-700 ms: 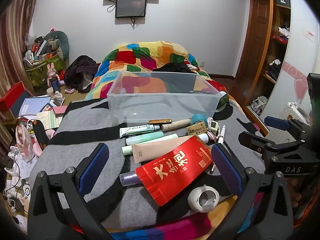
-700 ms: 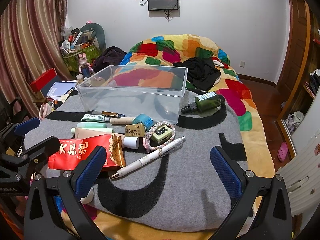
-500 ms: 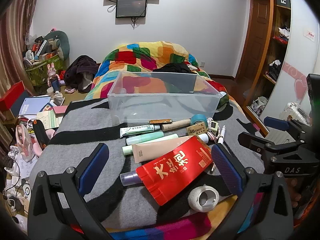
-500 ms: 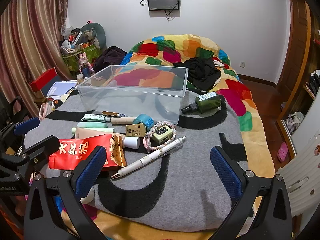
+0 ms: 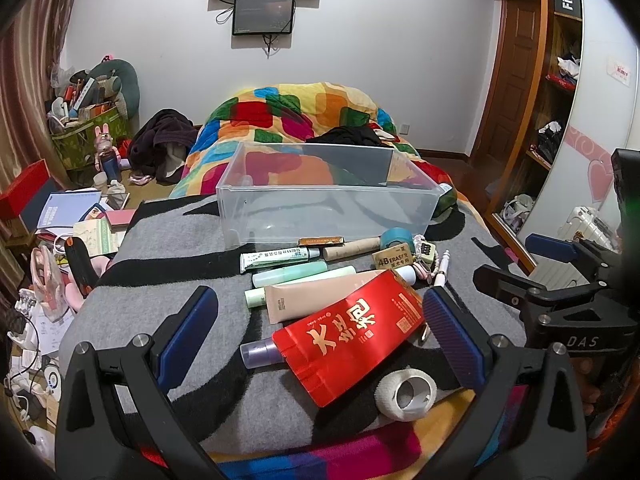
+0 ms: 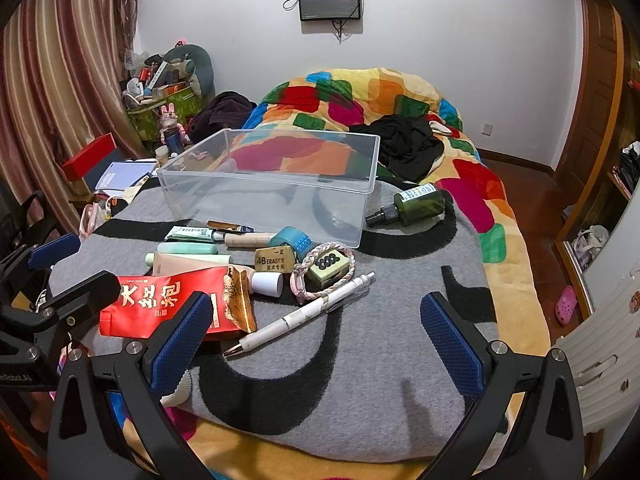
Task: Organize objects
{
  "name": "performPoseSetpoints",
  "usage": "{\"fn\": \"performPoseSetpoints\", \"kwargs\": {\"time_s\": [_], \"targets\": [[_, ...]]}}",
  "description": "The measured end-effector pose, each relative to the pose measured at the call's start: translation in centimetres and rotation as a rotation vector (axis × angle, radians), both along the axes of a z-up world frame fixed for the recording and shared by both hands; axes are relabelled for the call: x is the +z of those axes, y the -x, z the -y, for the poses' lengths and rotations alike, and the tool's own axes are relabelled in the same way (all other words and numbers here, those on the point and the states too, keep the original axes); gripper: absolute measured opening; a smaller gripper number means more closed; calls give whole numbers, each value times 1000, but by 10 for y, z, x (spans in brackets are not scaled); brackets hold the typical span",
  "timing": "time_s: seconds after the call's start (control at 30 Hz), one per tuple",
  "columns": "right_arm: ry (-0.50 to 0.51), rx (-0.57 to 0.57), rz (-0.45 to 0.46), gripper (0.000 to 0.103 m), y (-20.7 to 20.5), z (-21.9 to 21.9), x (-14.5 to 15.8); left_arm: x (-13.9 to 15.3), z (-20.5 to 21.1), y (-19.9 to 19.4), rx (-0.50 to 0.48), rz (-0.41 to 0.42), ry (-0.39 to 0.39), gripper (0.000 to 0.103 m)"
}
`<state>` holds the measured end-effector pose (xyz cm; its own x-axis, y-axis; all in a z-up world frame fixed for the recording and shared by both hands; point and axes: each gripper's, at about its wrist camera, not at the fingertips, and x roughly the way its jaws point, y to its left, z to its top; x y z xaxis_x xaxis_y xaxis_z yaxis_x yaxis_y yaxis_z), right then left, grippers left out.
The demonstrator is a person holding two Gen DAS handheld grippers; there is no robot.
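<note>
A clear plastic bin [image 5: 328,208] [image 6: 272,188] stands empty on a grey and black blanket [image 6: 380,360]. In front of it lie a red pouch [image 5: 352,332] [image 6: 160,304], several tubes [image 5: 304,276], an eraser [image 6: 274,260], a teal tape roll [image 6: 294,238], a white pen [image 6: 300,314], a braided cord around a small green box [image 6: 326,266] and a white tape roll [image 5: 406,394]. A green spray bottle [image 6: 412,204] lies right of the bin. My left gripper [image 5: 320,328] is open, above the red pouch. My right gripper [image 6: 316,340] is open, above the pen.
A colourful quilt [image 5: 296,120] and dark clothes [image 6: 404,144] lie behind the bin. Books and clutter [image 5: 76,216] cover the floor at left. A wooden shelf unit [image 5: 556,92] stands at right. The bed's right edge drops to the floor [image 6: 536,208].
</note>
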<state>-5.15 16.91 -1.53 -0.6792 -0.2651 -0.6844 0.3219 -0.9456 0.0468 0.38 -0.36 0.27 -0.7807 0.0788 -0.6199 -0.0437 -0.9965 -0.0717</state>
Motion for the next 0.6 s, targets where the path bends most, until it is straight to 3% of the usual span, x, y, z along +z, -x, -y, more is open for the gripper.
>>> {"fn": "performPoseSetpoints", "kwargs": {"time_s": [0.33,0.6], "targets": [[-1,-1,-1,103,0,0,0,-1,-2,-7,-6,17,-15,103],[-14,-7,1,103,-5,-2,-2,-8,-7,-16,-19,102,-56,103]]}}
